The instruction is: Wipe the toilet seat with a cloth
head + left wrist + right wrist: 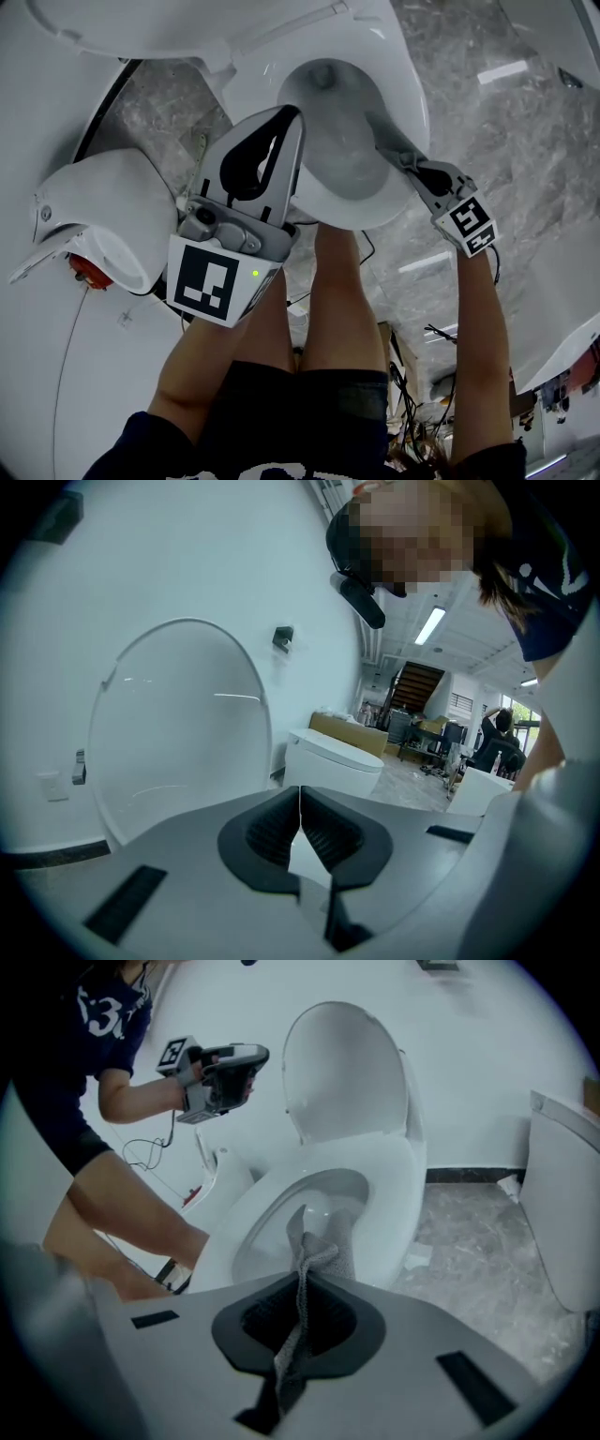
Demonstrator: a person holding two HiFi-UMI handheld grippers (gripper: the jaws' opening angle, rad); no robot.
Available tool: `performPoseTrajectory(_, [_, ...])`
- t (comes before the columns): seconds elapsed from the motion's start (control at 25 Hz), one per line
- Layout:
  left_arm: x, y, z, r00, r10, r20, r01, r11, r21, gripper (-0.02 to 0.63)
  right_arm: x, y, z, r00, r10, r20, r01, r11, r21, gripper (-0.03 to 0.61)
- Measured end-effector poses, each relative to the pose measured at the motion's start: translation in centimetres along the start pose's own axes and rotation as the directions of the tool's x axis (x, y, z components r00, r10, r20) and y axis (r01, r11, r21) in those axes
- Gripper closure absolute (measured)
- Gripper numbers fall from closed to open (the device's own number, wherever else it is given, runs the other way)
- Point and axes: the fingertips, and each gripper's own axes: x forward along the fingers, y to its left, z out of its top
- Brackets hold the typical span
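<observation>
Dressed in navy short-sleeved shirt (89, 1016) with white print and, seemingly, dark shorts (309, 403); grey left tongs (291, 114) and right tongs (302, 1288), each bearing a black-and-white marker cube (211, 281).

- Grey marbled floor (525, 141), glossy, with bright strips of light reflected on it.
- A second white toilet (103, 216) at the left of the head view, with a small red part (84, 269) at its lower edge.
- Loose dark cables (412, 375) on the floor.
- A closed white toilet (333, 759) farther off in the left gripper view, with a brown cardboard box (349, 731) just behind it.
- White wall (187, 546) bearing a small dark fitting (283, 637).
- A staircase (418, 682) and a ceiling strip light (431, 625) in the background, with a seated person (497, 744) nearby.
- Another white toilet (562, 1222) at the right edge of the right gripper view, and a dark skirting (469, 1175) along the wall's foot.
</observation>
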Motion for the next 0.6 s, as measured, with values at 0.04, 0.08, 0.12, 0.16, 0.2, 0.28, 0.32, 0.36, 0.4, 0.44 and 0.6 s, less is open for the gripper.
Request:
performPoseTrajectory(0.04, [0.0,0.1,-0.1,1.000,0.003,-0.003,-0.003,1.000,-0.002,0.592,-0.1,1.2,-0.9,0.999,0.031,-0.011,-0.031,0.999,0.004,0.558])
performPoseTrajectory(0.08, [0.0,0.1,-0.2,1.000,0.005,-0.005,-0.005,1.000,-0.004,0.592,-0.3,2.2,-1.7,0.998,0.055,-0.017,-0.055,0.998,0.012,0.558])
performPoseTrajectory(0.12, [0.0,0.2,-0.1,1.000,0.006,-0.005,-0.006,1.000,-0.005,0.592,-0.5,2.8,-2.2,0.998,0.069,-0.015,-0.068,0.997,0.026,0.558])
performPoseTrajectory(0.16, [0.1,0.2,0.0,1.000,0.005,0.000,-0.005,1.000,-0.005,0.592,-0.6,3.0,-2.4,0.997,0.075,-0.005,-0.075,0.996,0.041,0.558])
performPoseTrajectory(0.2, [0.1,0.2,0.1,1.000,0.005,0.004,-0.005,1.000,-0.005,0.592,-0.6,2.9,-2.4,0.997,0.077,0.008,-0.078,0.996,0.049,0.558])
performPoseTrajectory(0.28, [0.1,0.4,0.3,1.000,0.015,0.005,-0.015,1.000,-0.012,0.592,-0.5,2.0,-1.6,0.997,0.078,0.030,-0.079,0.996,0.035,0.558])
performPoseTrajectory(0.32, [0.1,0.5,0.4,1.000,0.022,0.006,-0.022,1.000,-0.017,0.592,-0.4,1.2,-1.0,0.997,0.072,0.042,-0.073,0.997,0.020,0.558])
performPoseTrajectory(0.36, [0.1,0.6,0.5,1.000,0.025,0.009,-0.025,0.999,-0.020,0.592,-0.2,0.1,-0.1,0.997,0.061,0.056,-0.062,0.998,0.004,0.558])
performPoseTrajectory(0.4, [0.1,0.7,0.6,1.000,0.024,0.013,-0.024,0.999,-0.021,0.592,0.0,-1.3,0.9,0.996,0.046,0.073,-0.046,0.999,-0.012,0.558])
performPoseTrajectory(0.44, [0.1,0.8,0.7,1.000,0.022,0.016,-0.021,1.000,-0.018,0.592,0.2,-2.8,1.9,0.995,0.029,0.090,-0.027,0.999,-0.028,0.558])
performPoseTrajectory(0.6, [0.0,1.0,0.5,1.000,0.022,0.009,-0.022,1.000,-0.008,0.592,0.4,-8.3,5.9,0.987,-0.060,0.148,0.068,0.996,-0.052,0.558])
